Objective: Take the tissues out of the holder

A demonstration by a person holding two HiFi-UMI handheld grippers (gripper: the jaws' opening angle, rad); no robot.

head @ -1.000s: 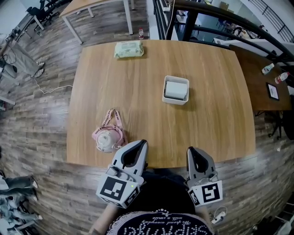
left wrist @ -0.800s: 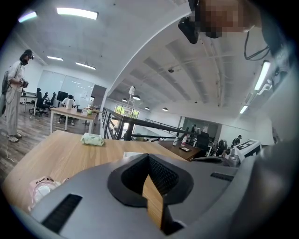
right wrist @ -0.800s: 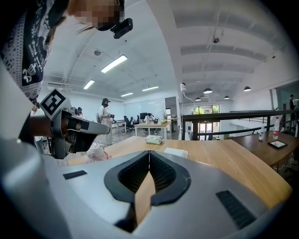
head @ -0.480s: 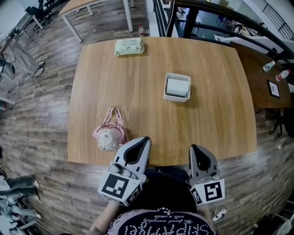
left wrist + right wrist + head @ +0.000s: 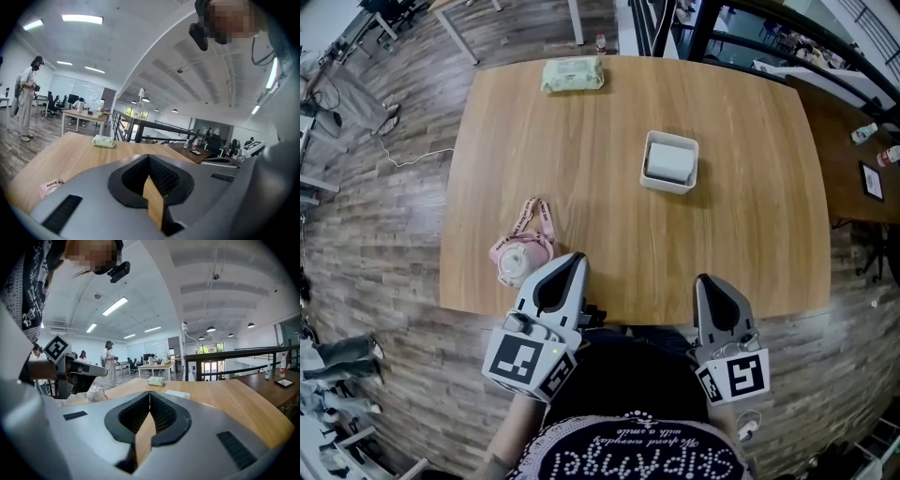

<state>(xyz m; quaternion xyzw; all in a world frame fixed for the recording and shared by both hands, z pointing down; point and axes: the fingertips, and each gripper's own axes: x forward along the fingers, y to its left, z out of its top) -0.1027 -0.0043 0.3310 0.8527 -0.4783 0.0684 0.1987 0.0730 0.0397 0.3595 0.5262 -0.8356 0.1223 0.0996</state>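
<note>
Holder (image 5: pixel 667 187) on table (image 5: pixel 581 178), right of centre; tissues (image 5: pixel 669 161) in it. Wipes pack (image 5: pixel 572 74) at far edge, left. Mask (image 5: pixel 521 259) near front-left edge, just beside left gripper (image 5: pixel 573 261); right gripper (image 5: pixel 710 281) over front-right edge.

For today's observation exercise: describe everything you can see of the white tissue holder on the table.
The tissue holder is a small white rectangular tray, open on top, with rounded corners; it looks like plastic. It sits flat and upright on the wooden table, right of centre in the head view. A white stack of tissues fills its inside. Nothing else touches it.
</note>
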